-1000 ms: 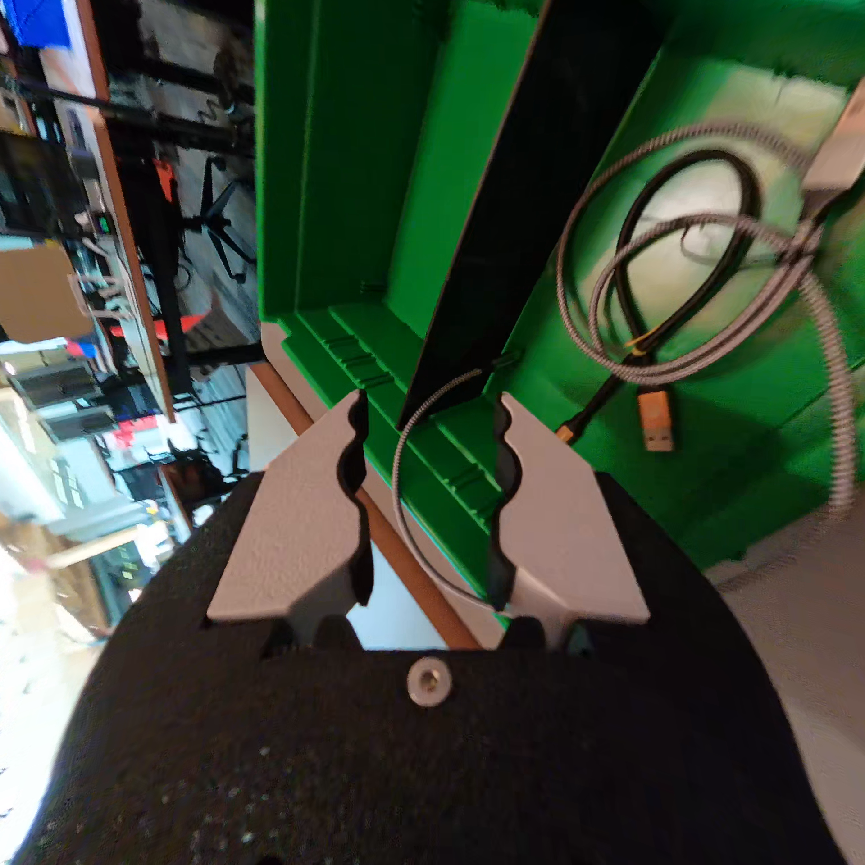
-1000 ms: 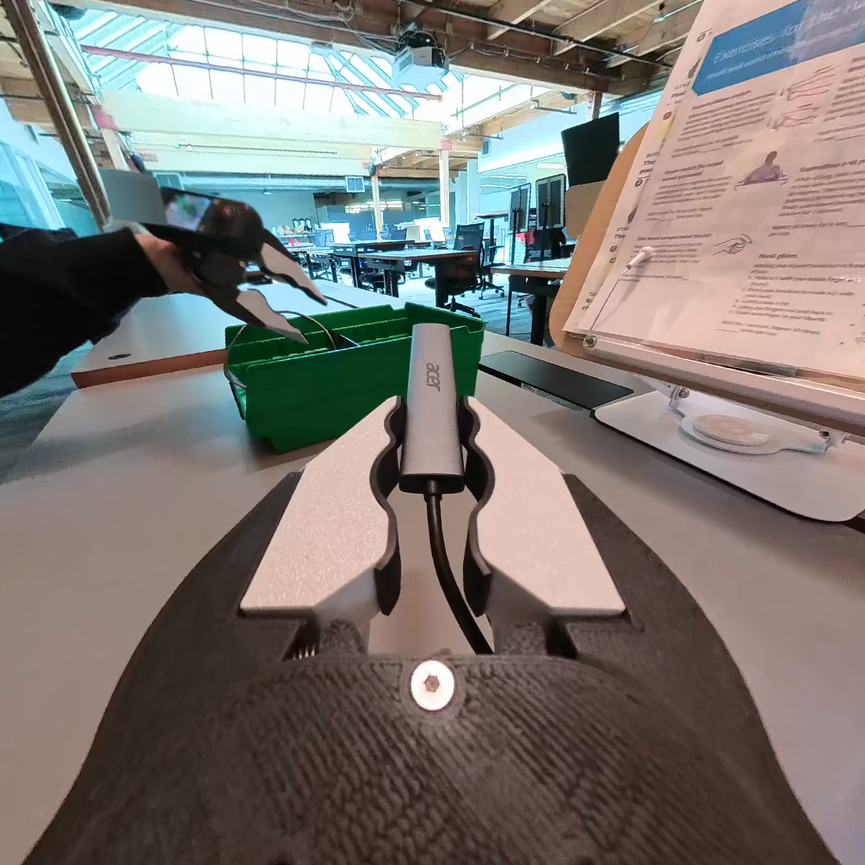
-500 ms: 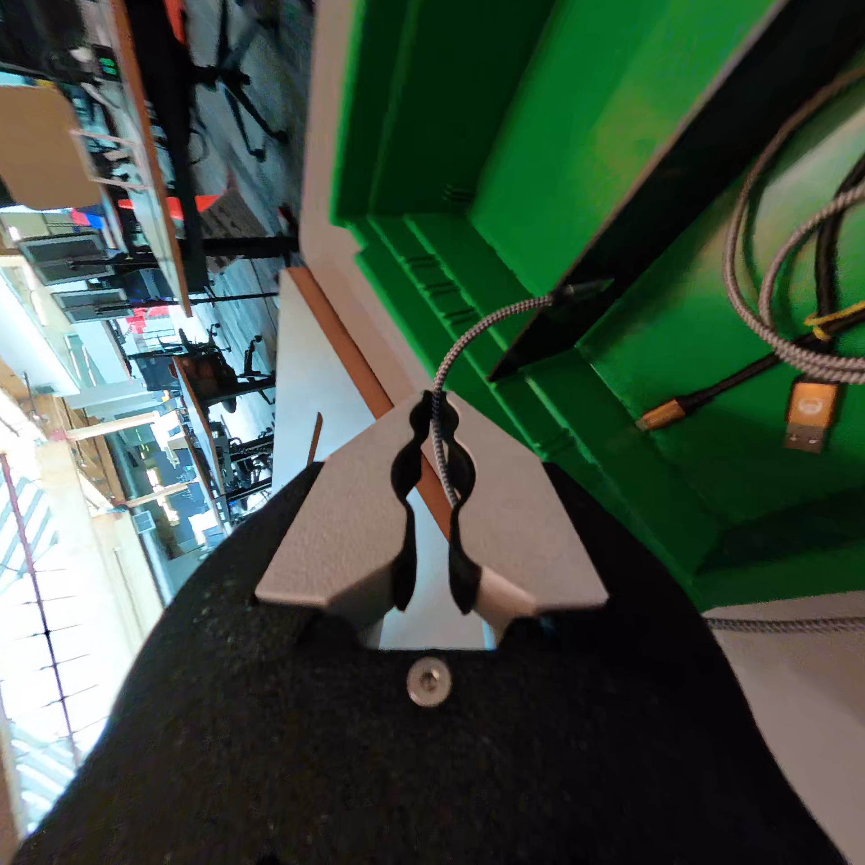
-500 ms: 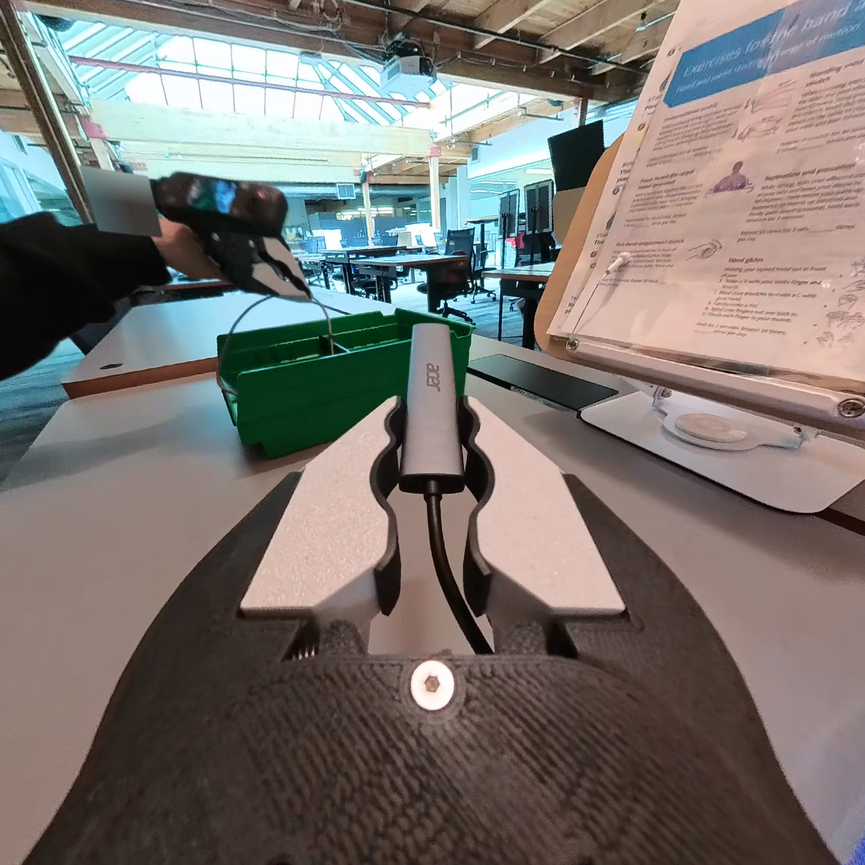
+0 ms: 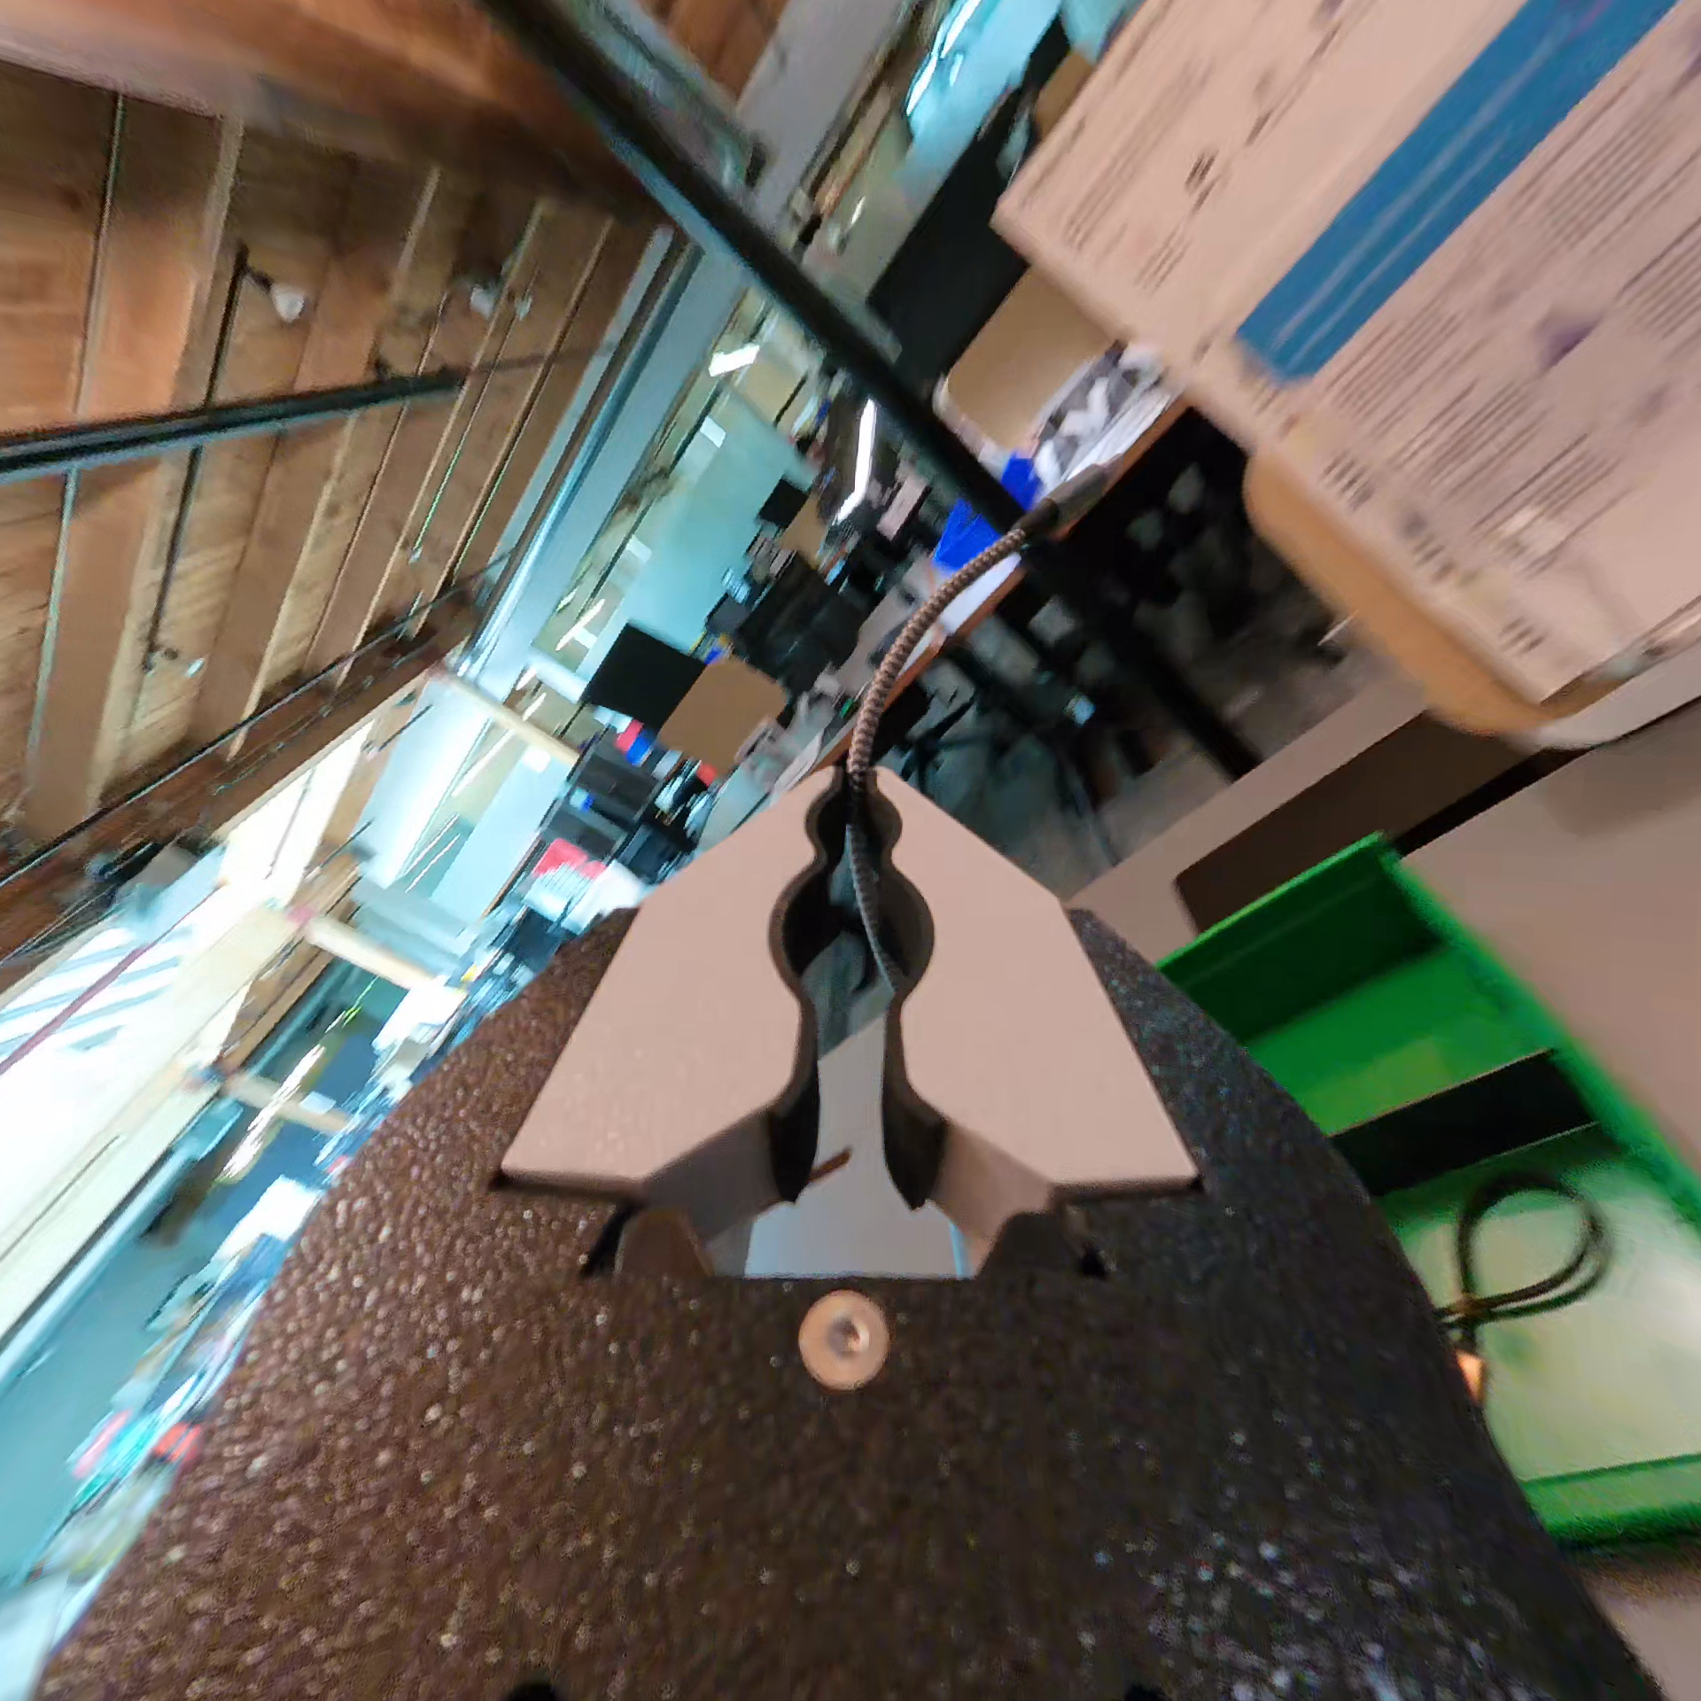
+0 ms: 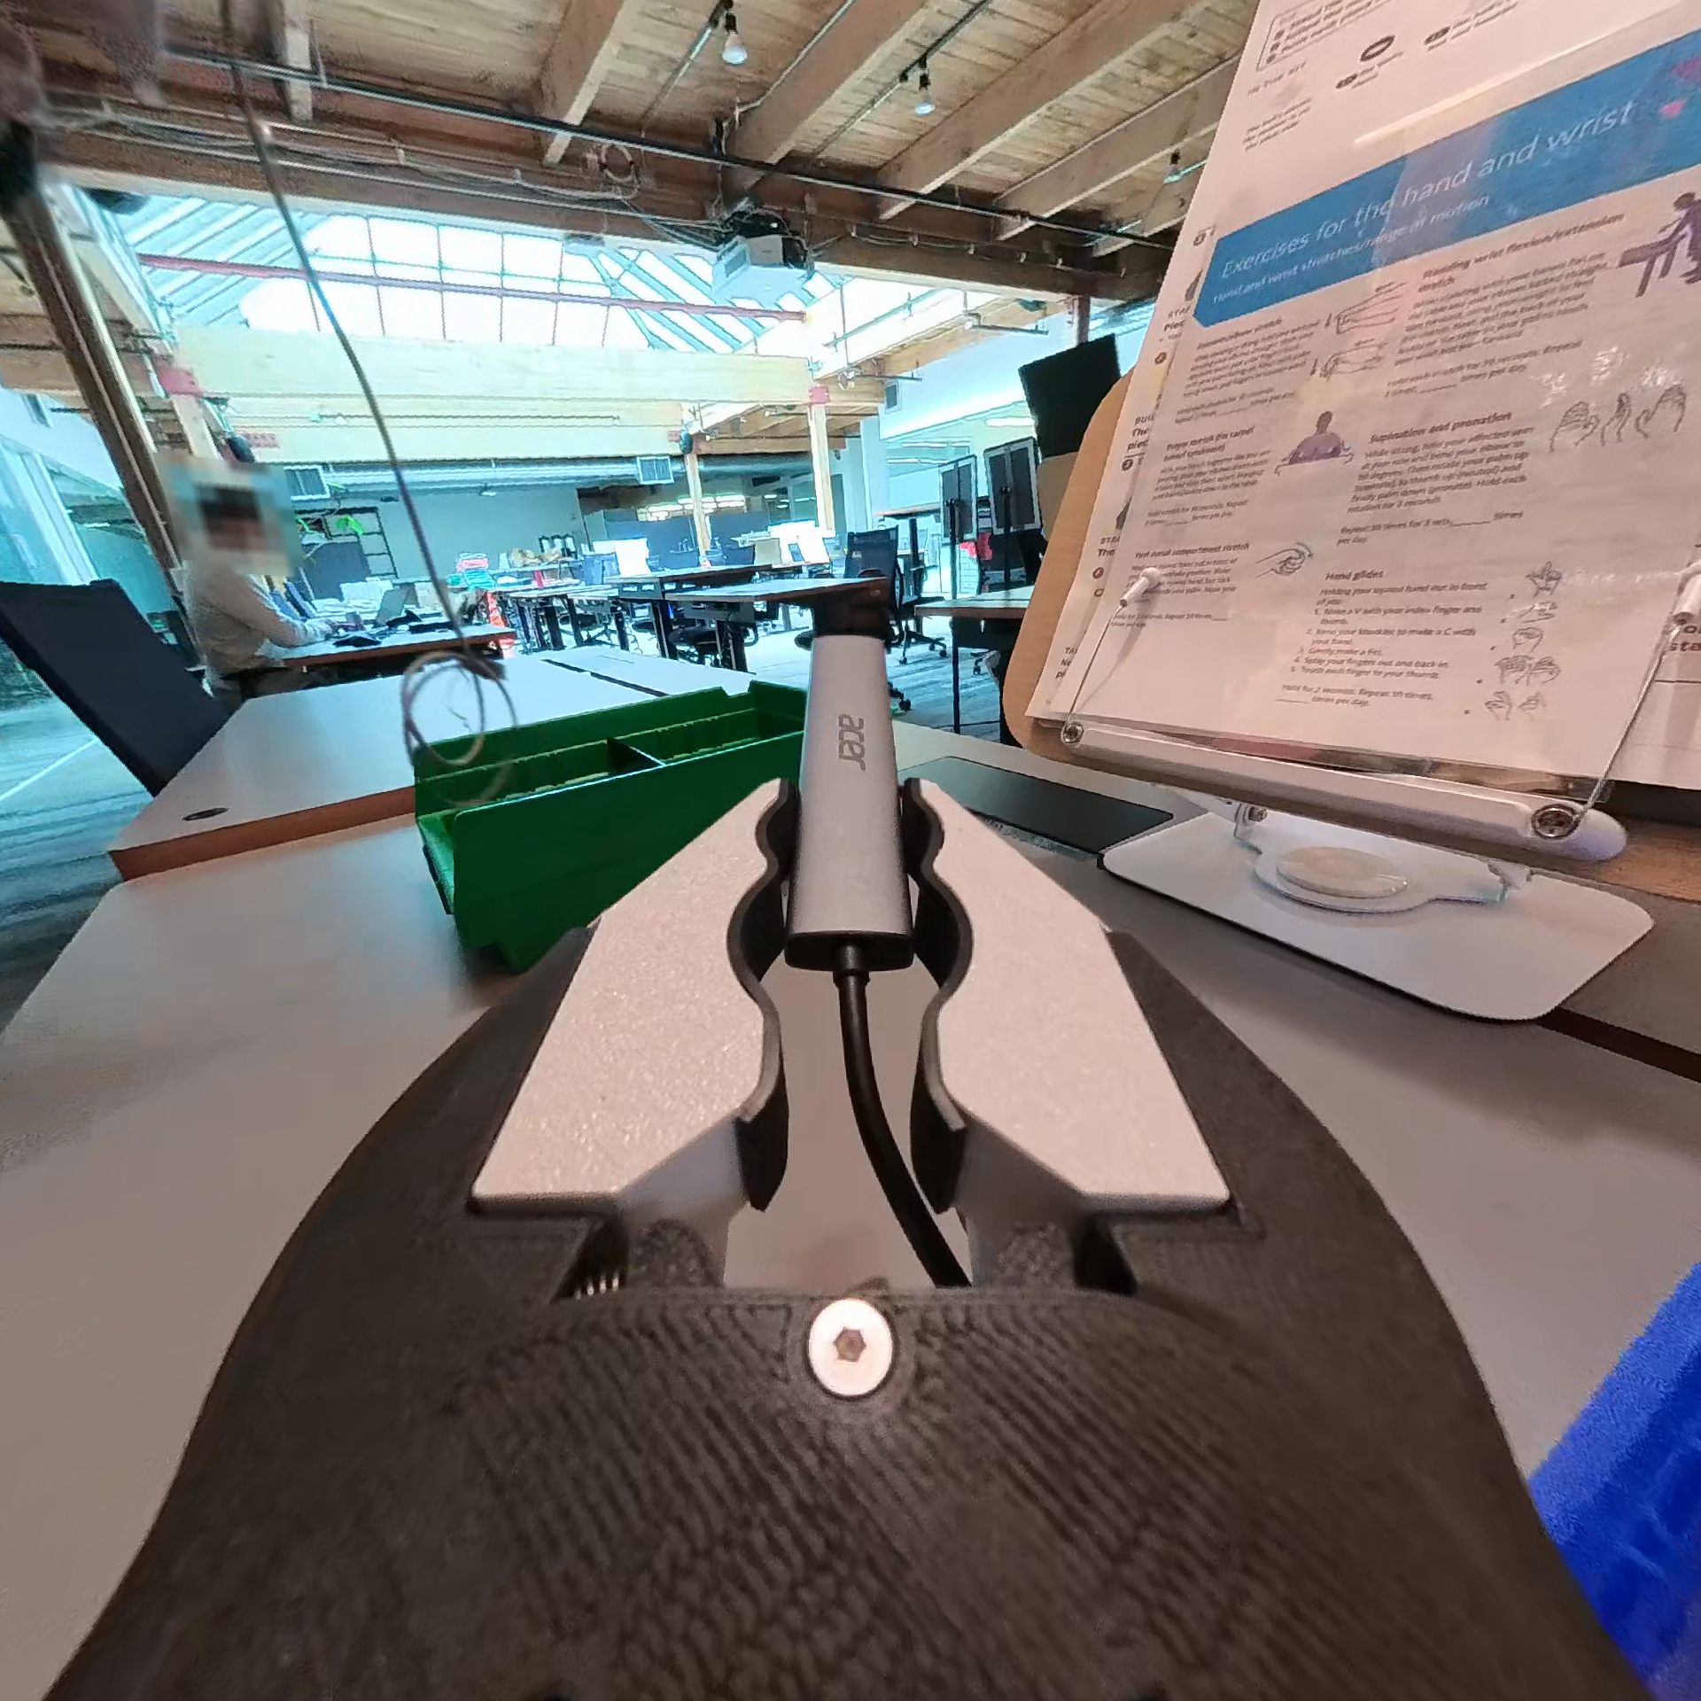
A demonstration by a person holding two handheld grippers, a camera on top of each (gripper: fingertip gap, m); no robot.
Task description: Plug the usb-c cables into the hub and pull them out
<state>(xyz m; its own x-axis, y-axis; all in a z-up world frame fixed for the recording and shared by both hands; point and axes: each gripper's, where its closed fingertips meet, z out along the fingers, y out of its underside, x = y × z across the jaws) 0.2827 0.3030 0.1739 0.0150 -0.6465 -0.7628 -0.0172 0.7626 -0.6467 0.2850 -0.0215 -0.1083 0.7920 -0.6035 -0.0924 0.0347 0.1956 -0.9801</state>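
Observation:
My left gripper (image 5: 854, 799) is shut on a braided grey usb-c cable (image 5: 897, 655). Its plug end (image 5: 1068, 504) sticks out past the fingertips, high in the air. In the right wrist view the same cable (image 6: 368, 387) hangs down from the top left, its loop dangling over the green bin (image 6: 589, 828). My right gripper (image 6: 845, 810) is shut on a slim grey hub (image 6: 845, 782), held above the table and pointing forward, its black lead (image 6: 874, 1123) running back between the fingers. A black cable (image 5: 1528, 1243) lies coiled in the bin (image 5: 1362, 1003).
A white stand (image 6: 1381, 902) holding a printed sheet (image 6: 1436, 442) rises at the right. A black pad (image 6: 1040, 810) lies behind the bin on the grey table (image 6: 239, 1012). A person sits at a far desk on the left. Something blue (image 6: 1629, 1473) sits at the lower right edge. About 45 centimetres separates my left fingertips from my right.
My left gripper closed on the braided cable inside the bin, then lifted it high and swung up and away. My right gripper raised the hub slightly.

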